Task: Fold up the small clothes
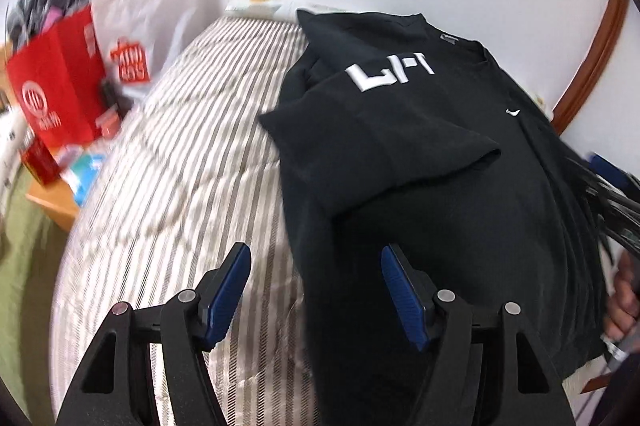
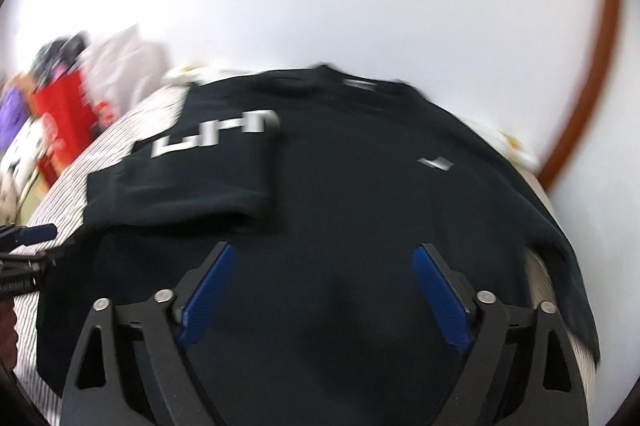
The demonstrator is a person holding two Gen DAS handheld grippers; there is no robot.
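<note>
The left gripper (image 1: 316,266) has its fingers spread wide, holding nothing. Ahead of them and past the right finger, the black T-shirt (image 1: 440,185) lies flat on the striped bedspread (image 1: 192,153), one sleeve (image 1: 372,137) folded in over the chest. The right gripper (image 2: 322,262) is also spread wide and empty, poised over the shirt's lower part. A red shopping bag (image 1: 60,85) stands far left of the left fingers.
</note>
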